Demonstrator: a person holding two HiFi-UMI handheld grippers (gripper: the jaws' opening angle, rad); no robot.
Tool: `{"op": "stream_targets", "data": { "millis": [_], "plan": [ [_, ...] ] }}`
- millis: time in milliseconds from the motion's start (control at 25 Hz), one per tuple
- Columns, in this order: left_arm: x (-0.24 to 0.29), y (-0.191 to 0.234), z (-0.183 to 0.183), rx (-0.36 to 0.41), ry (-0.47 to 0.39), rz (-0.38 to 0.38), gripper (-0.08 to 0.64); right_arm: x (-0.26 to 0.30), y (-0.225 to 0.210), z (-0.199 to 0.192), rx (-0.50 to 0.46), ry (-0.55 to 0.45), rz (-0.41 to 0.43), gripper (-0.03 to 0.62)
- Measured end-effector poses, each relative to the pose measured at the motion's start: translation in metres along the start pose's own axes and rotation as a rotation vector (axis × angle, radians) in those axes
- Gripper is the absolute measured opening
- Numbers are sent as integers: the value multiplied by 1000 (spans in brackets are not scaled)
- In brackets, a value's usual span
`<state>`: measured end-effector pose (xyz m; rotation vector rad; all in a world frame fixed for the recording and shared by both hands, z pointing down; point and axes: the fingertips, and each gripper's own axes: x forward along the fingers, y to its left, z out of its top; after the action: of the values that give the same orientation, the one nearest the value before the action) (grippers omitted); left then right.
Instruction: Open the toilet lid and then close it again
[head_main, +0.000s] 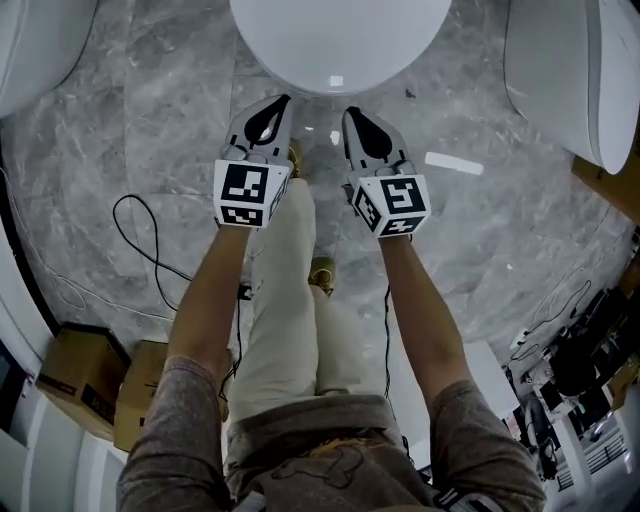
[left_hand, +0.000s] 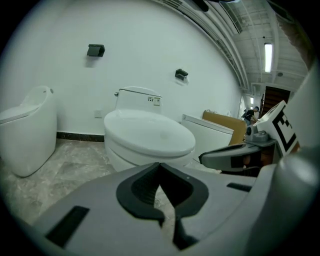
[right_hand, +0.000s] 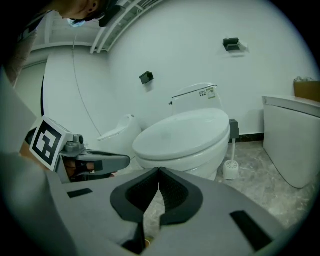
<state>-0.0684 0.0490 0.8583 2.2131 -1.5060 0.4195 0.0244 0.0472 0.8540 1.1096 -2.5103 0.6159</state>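
A white toilet stands straight ahead with its lid (head_main: 340, 40) down flat over the seat; the same lid (left_hand: 150, 131) (right_hand: 185, 132) fills the middle of both gripper views. My left gripper (head_main: 285, 100) is shut and empty, its tip just short of the lid's front edge, left of centre. Beside it, my right gripper (head_main: 349, 112) is also shut with nothing held, a little short of the front edge on the right. In each gripper view the pads meet at the tip (left_hand: 159, 165) (right_hand: 159, 170), and the other gripper (left_hand: 240, 155) (right_hand: 85, 162) shows alongside.
Another white toilet (head_main: 575, 75) stands at the right and one (head_main: 35, 45) at the left. A toilet brush (right_hand: 230, 162) stands right of the bowl. Cardboard boxes (head_main: 95, 375) and a black cable (head_main: 150, 250) lie on the grey marble floor (head_main: 160, 130) behind left.
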Motion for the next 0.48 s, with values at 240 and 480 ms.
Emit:
{"op": "stream_targets", "data": {
  "millis": [240, 480],
  "plan": [
    [16, 8, -3, -15, -10, -6, 9, 17, -2, -5, 10, -7, -3, 26],
    [15, 5, 10, -47, -5, -25, 9, 22, 0, 9, 16, -5, -7, 26]
  ]
}}
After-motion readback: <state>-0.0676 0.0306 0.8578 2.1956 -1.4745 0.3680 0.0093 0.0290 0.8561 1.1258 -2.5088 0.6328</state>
